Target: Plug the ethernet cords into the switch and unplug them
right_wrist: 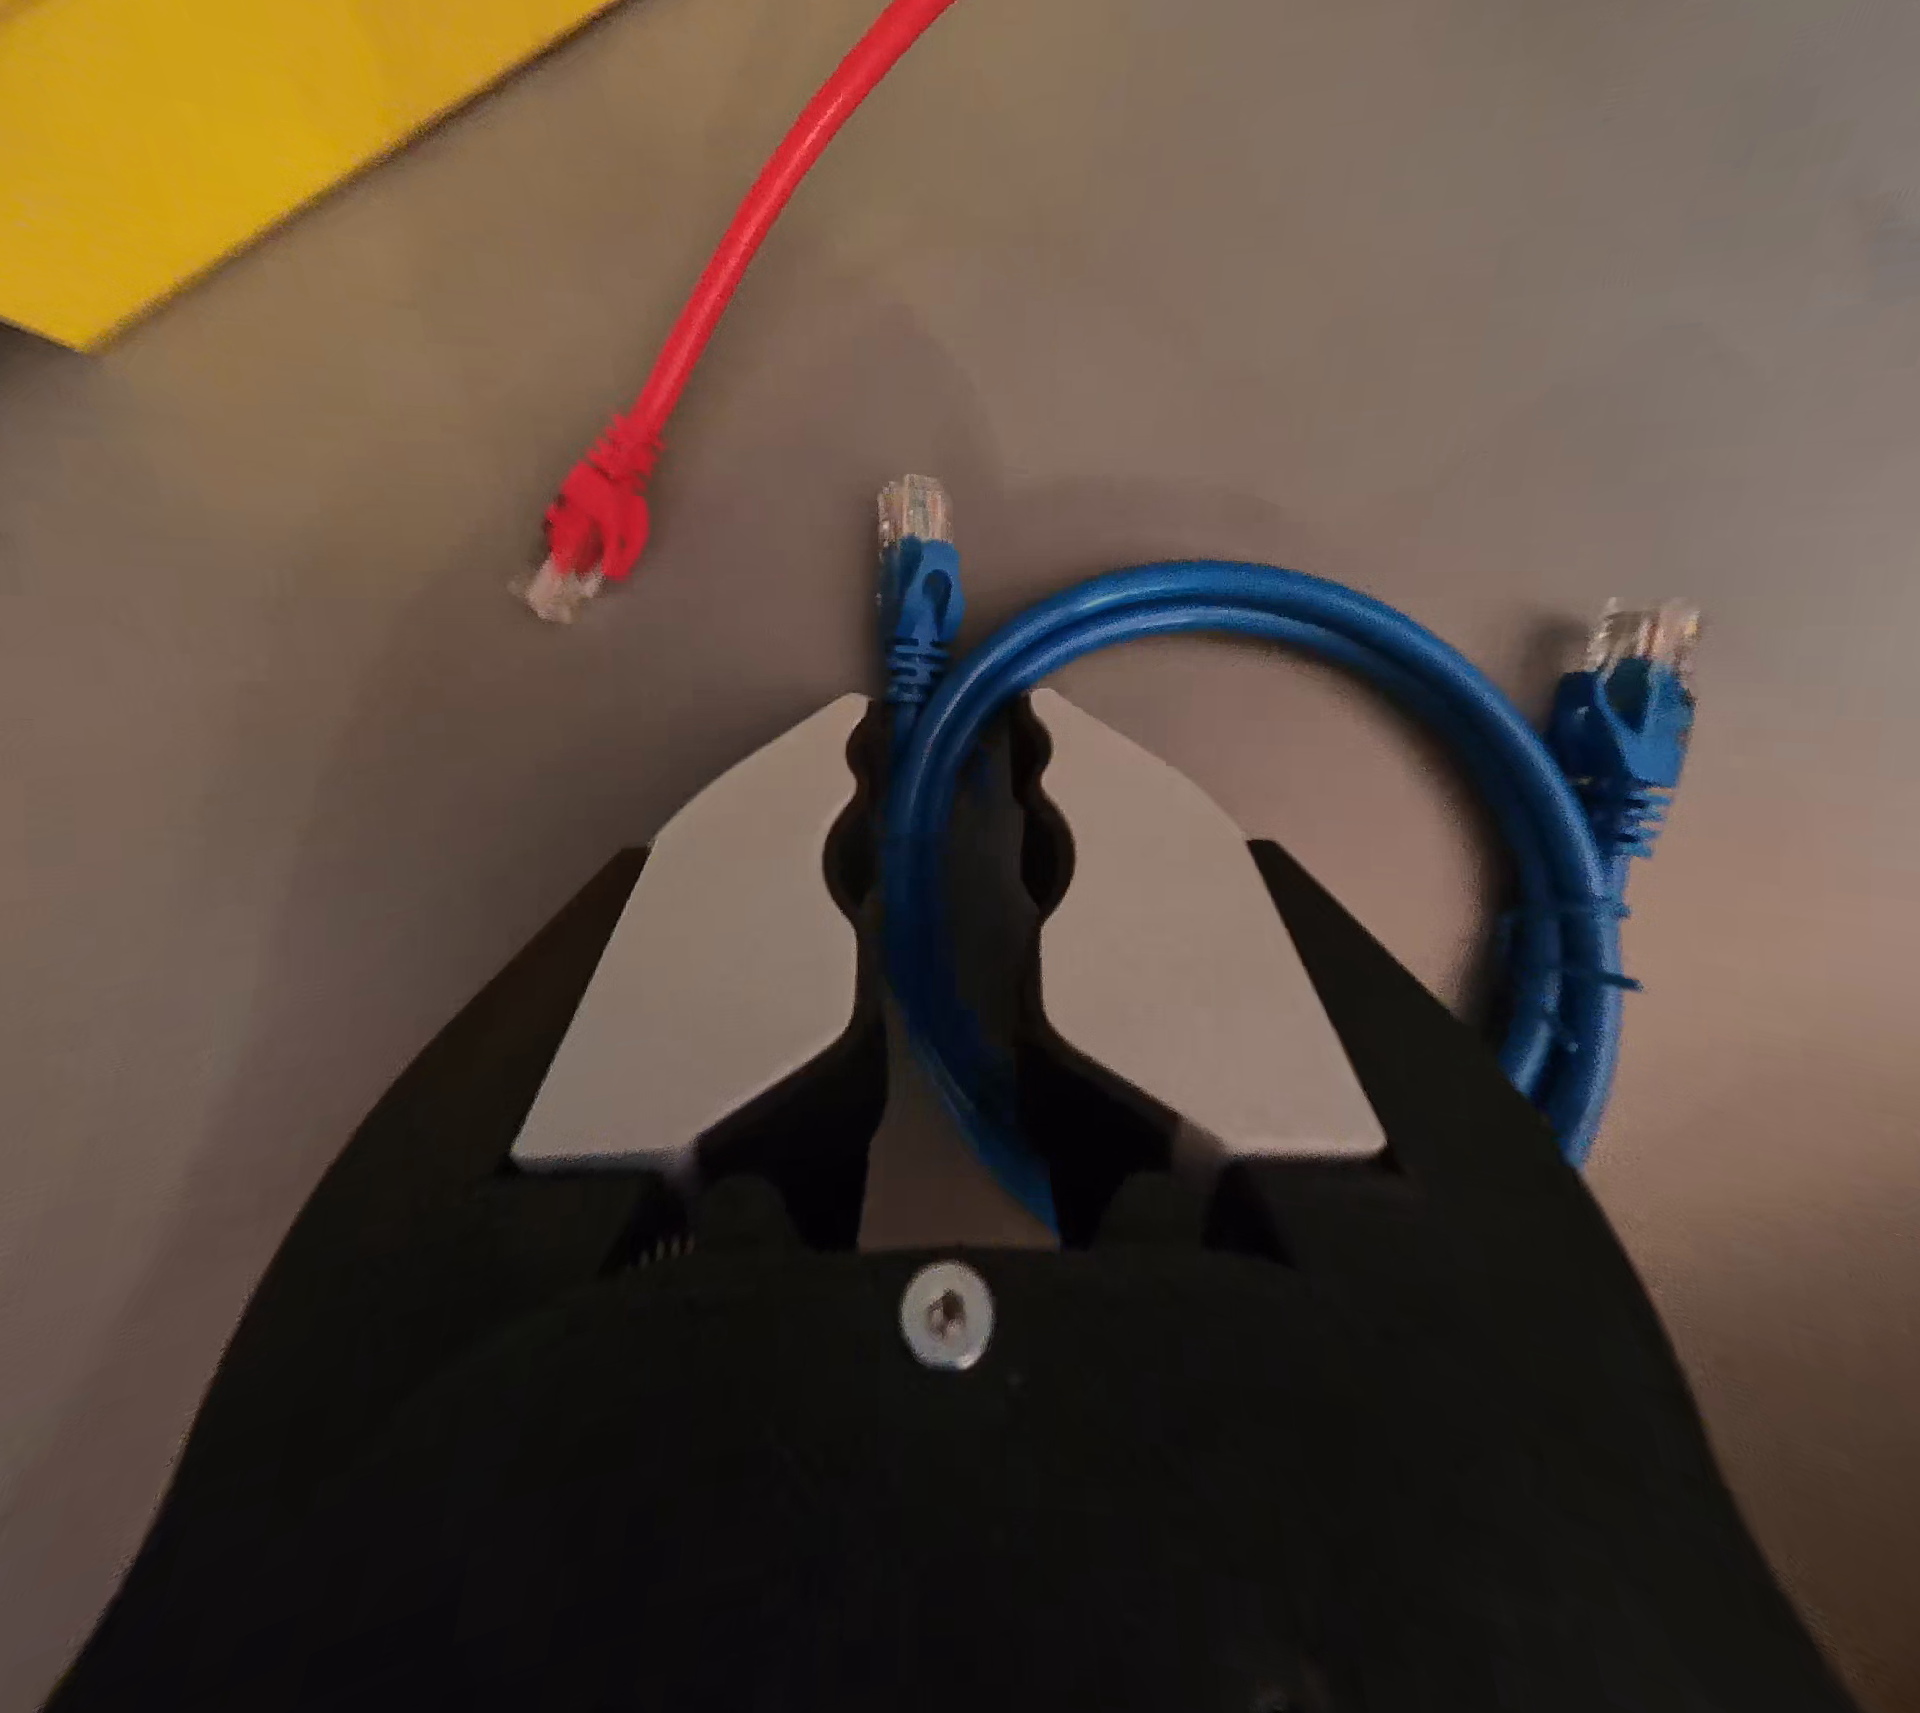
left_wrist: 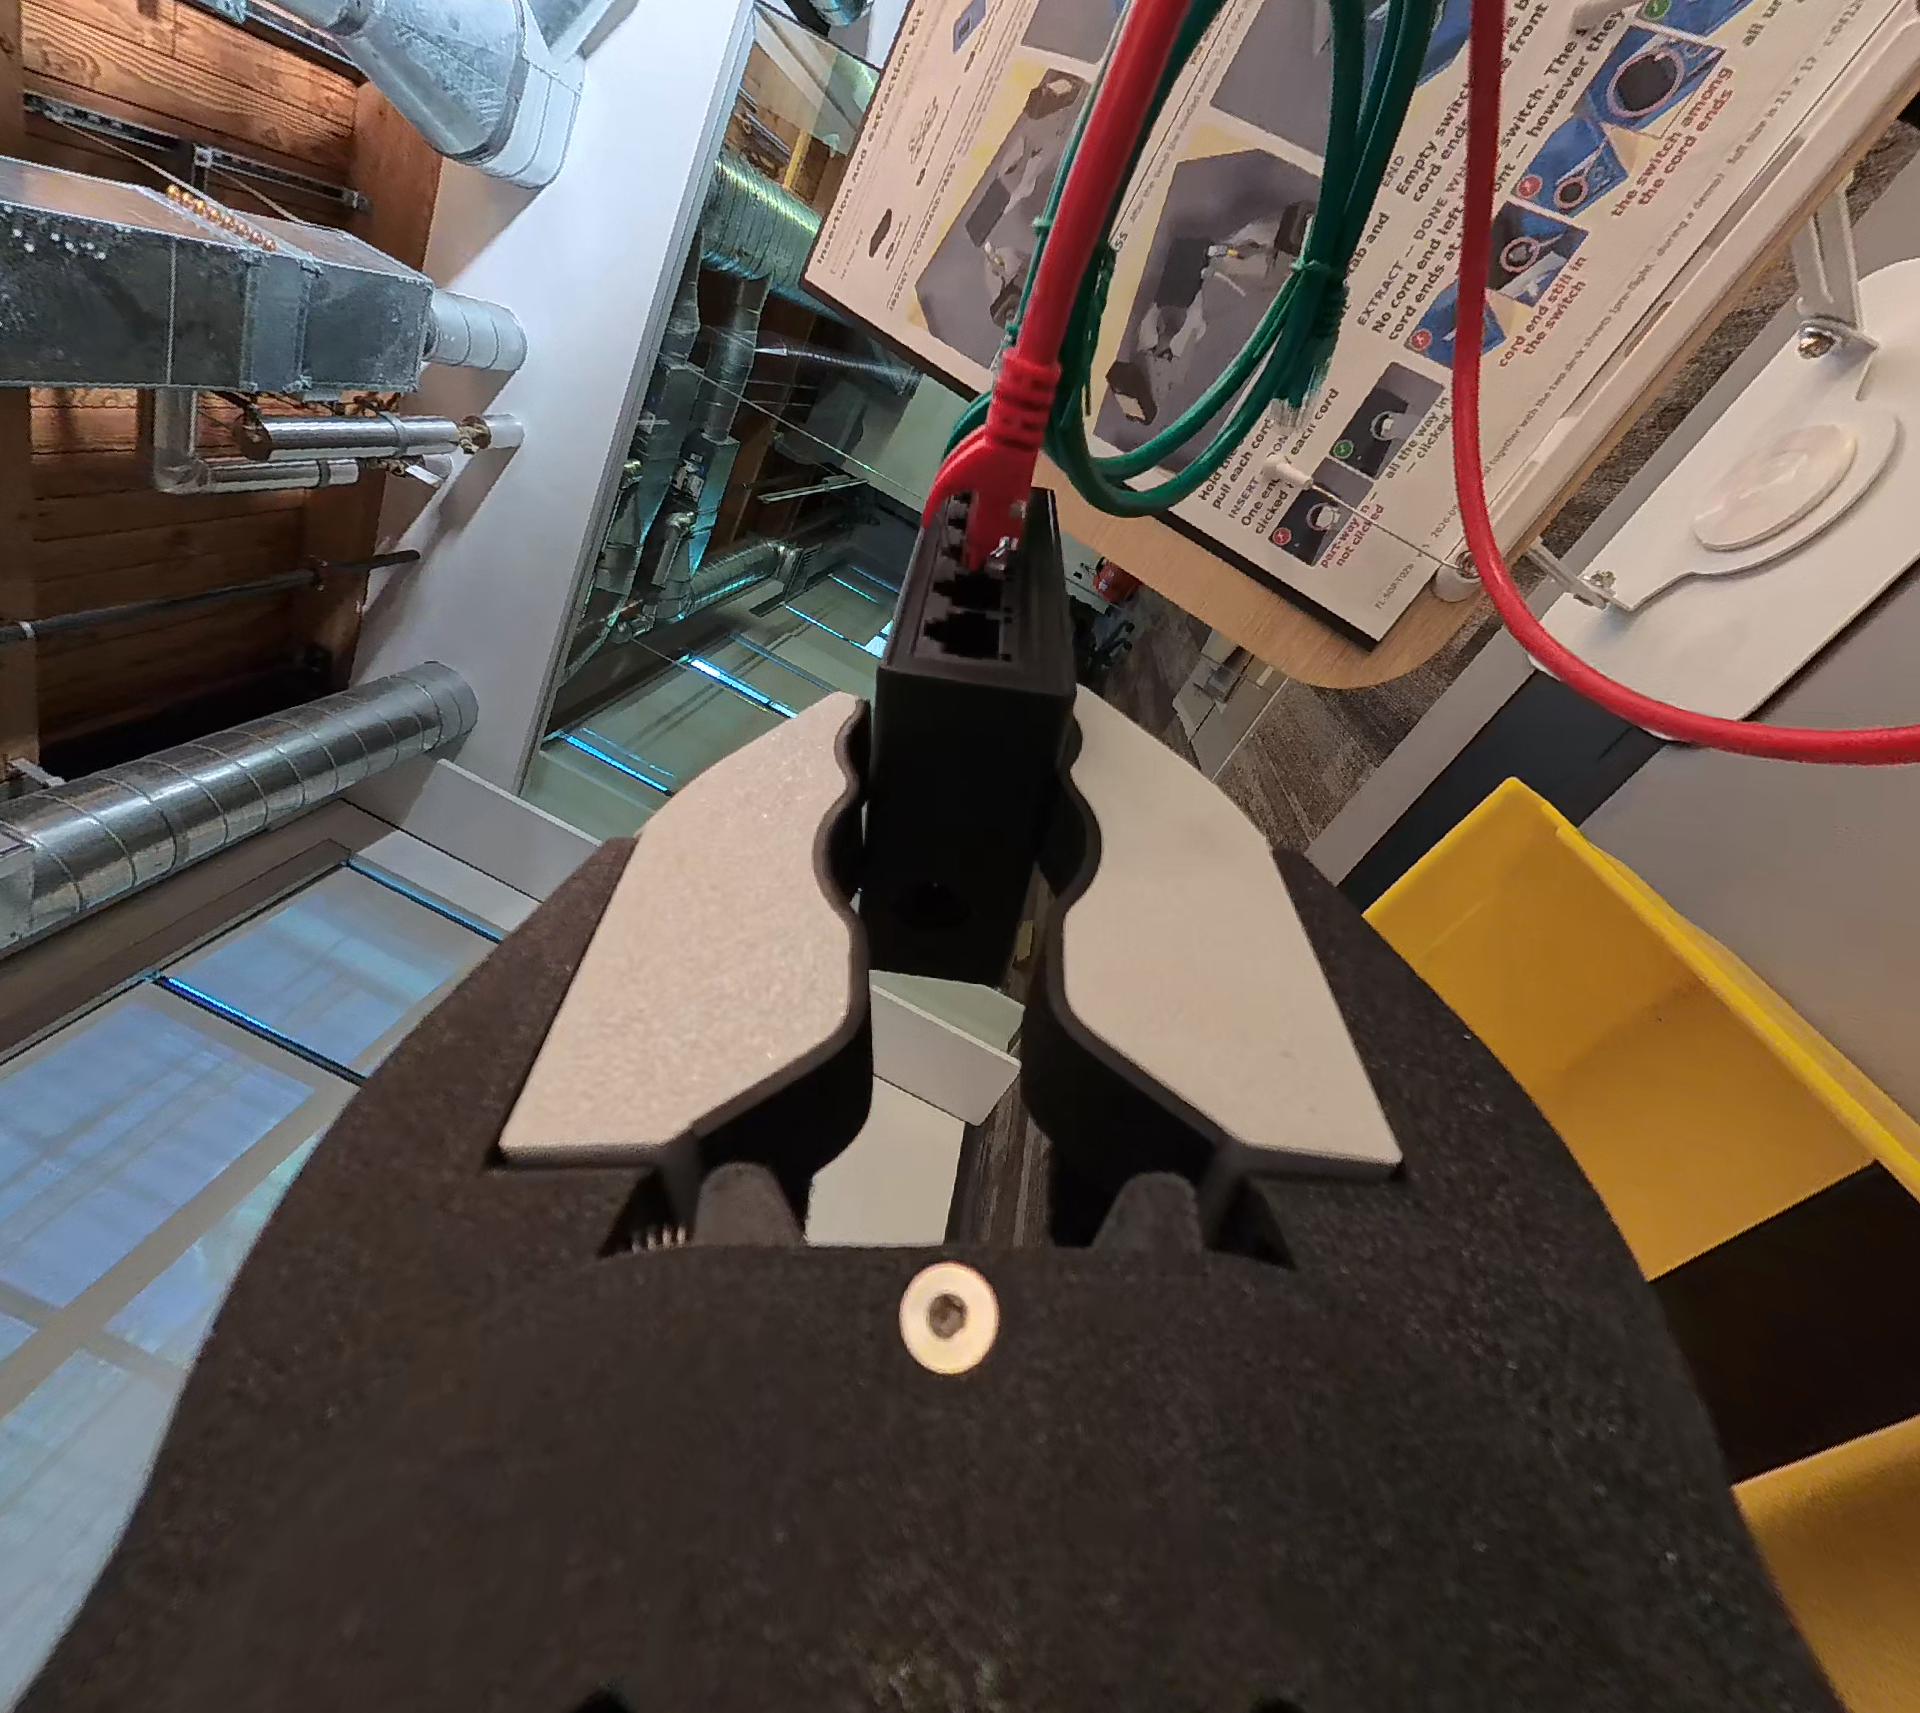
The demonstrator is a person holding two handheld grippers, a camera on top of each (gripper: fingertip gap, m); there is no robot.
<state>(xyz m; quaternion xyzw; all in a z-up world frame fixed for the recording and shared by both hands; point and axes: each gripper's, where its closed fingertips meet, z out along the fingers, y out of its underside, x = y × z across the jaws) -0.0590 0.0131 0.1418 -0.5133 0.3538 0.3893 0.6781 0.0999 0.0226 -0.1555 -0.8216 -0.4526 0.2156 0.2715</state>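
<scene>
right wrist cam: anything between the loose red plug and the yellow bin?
Nothing. In the right wrist view only bare grey tabletop separates the red plug from the yellow bin.

The black switch (left_wrist: 971, 728) is being held up in the air, ports facing up. The red cord (left_wrist: 1081, 177) is sitting in one port, its other plug (right_wrist: 592, 525) lying loose on the grey desk (right_wrist: 1351, 261). The green cord (left_wrist: 1340, 209) is hanging in loops. The blue cord (right_wrist: 1247, 624) is lying coiled.

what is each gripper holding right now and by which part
Left gripper clamps the black switch by its two side faces, at the rear end. Right gripper pinches the blue cord on its coiled cable, just behind one plug.
</scene>
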